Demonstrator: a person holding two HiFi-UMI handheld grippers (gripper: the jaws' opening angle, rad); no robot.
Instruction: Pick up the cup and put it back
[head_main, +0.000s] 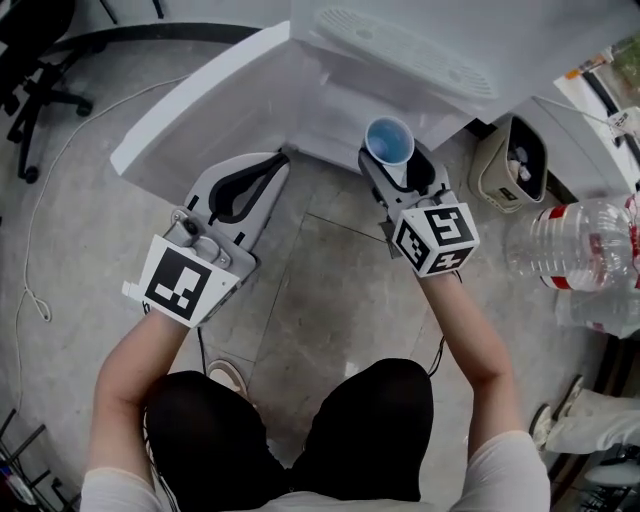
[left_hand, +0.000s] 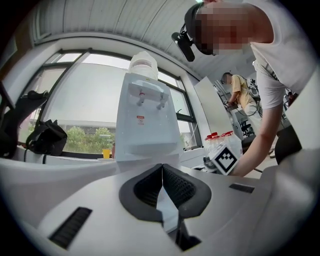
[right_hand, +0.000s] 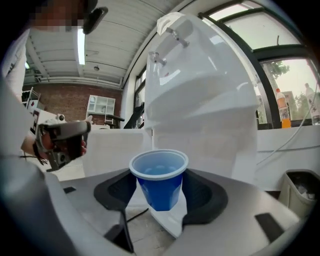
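One blue plastic cup (right_hand: 159, 172) sat upright at centre frame, pinched at mid-wall in your right gripper (right_hand: 161, 192), before the water dispenser (right_hand: 200, 100). It looked light, thin and crushable, so grip it gently below the rim. Your left gripper (left_hand: 162, 175), lower centre, was closed on nothing.

Blue plastic cup (right_hand: 160, 182) with a white rim and pale interior. It stands upright, mouth upward. It is clamped between the jaws of the right gripper (head_main: 400, 170), centred between the pads. The rim sits above the jaws and the base hangs below them.
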